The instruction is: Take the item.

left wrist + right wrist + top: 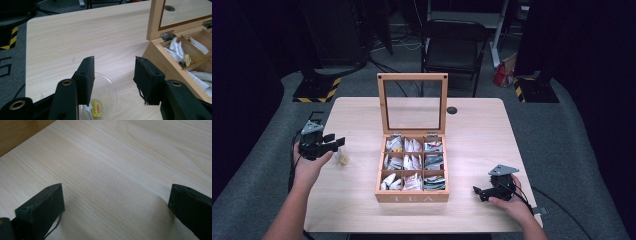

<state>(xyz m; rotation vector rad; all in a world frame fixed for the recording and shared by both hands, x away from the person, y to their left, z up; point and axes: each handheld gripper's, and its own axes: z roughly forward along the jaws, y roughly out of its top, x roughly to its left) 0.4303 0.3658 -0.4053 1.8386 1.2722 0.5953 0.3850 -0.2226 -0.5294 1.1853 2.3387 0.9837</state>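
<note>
Tea box (412, 197), a pale wooden case with nine compartments, sits at the middle of the light wood surface (472, 130), its glass-paned lid (412, 104) standing upright at the back. The word TEA is cut into its front wall. I judge it stiff and fairly weighty, best moved by its side walls, with the glass pane the fragile part.

A small clear glass bowl (105, 92) rests on the surface to the left of the box, well apart from it. It looks light, smooth, slippery and breakable; the rim seems the only place to pinch it.

Inside the bowl lies one tea bag (96, 108) with a yellow tag; its red print is too small to read. More bags fill the box. They look soft, nearly weightless and easy to crush, so a grip on the paper tag or the bag's top edge suits them.

The left claw (113, 82) hovers over the bowl, spread wide, gripping nothing. The right claw (116, 207), by the surface's near right edge, is also spread wide with nothing between its jaws.
</note>
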